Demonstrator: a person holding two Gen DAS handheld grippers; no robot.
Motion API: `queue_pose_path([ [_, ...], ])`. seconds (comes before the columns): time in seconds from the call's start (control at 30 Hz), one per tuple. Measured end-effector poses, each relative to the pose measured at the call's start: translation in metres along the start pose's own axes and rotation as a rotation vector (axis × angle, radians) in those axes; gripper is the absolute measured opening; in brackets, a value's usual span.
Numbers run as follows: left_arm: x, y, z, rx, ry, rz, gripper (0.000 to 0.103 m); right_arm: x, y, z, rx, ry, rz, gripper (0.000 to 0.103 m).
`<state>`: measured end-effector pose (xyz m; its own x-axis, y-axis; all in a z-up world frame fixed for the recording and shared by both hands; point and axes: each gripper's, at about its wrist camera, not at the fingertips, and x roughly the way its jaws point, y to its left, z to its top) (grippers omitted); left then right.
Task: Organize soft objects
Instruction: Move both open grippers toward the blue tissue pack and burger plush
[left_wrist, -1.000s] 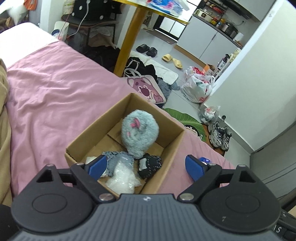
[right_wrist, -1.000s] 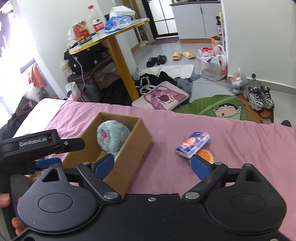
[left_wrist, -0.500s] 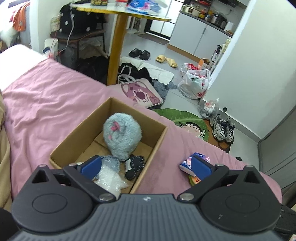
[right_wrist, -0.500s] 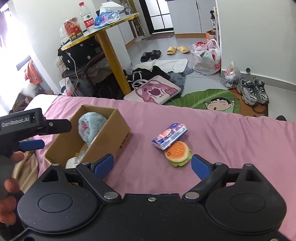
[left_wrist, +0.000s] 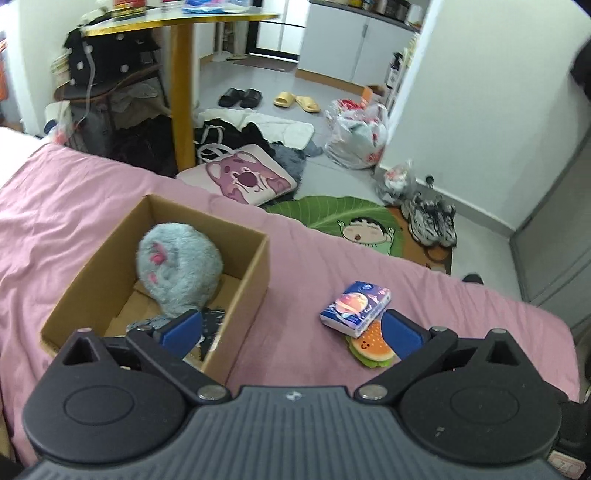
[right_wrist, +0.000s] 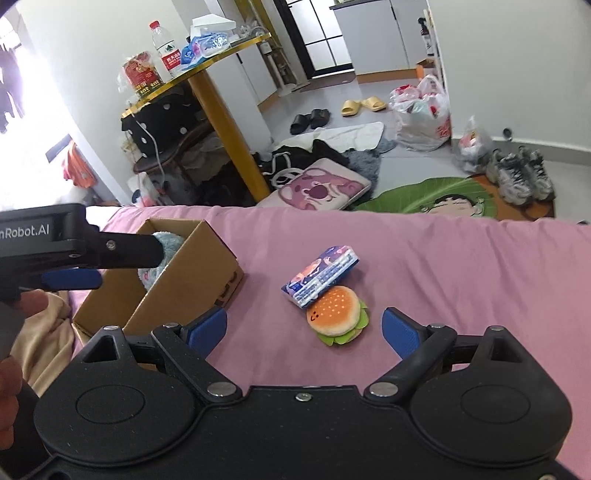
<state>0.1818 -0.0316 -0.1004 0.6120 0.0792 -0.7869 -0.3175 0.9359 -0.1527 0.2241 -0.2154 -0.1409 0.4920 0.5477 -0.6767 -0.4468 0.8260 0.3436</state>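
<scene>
Left wrist view: left gripper (left_wrist: 291, 328) spread empty, open brown cardboard box (left_wrist: 243, 284) centre-left holding fluffy grey plush toy (left_wrist: 179, 267); right wrist view: right gripper (right_wrist: 304, 330) agape, orange burger-shaped plush (right_wrist: 337, 314) mid-frame under blue tissue pack (right_wrist: 320, 277), likely light, squashy, pinch bun sides.

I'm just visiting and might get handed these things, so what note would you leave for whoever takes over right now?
Left hand-held gripper: open, empty, over the near edge of the cardboard box.
Right hand-held gripper: open, empty, facing the burger plush.
Done: grey fluffy toy and a few small items are in the box.
Left: the burger plush and the tissue pack leaning on it, both on the pink sheet beside the box.
</scene>
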Motion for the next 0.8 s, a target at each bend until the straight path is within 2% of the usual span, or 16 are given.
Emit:
queue_pose_path([
  [0.13,0.015,-0.015,0.0,0.032,0.025,0.03,0.102,0.012,-0.01,-0.002,0.015,0.007,0.003,0.091],
  [0.3,0.033,-0.03,0.005,0.063,0.052,0.022,0.102,0.027,-0.018,-0.006,0.033,0.03,0.017,0.088],
  [0.37,0.041,-0.037,0.006,0.089,0.061,-0.005,0.102,0.033,-0.022,-0.007,0.046,0.042,0.028,0.086],
  [0.57,0.068,-0.057,0.007,0.136,0.096,-0.027,0.099,0.048,-0.029,-0.008,0.057,0.056,0.048,0.072],
  [0.6,0.073,-0.058,0.007,0.136,0.098,-0.035,0.099,0.051,-0.03,-0.009,0.057,0.064,0.05,0.068],
  [0.8,0.099,-0.07,0.007,0.146,0.146,-0.058,0.086,0.063,-0.035,-0.008,0.064,0.077,0.054,0.063],
])
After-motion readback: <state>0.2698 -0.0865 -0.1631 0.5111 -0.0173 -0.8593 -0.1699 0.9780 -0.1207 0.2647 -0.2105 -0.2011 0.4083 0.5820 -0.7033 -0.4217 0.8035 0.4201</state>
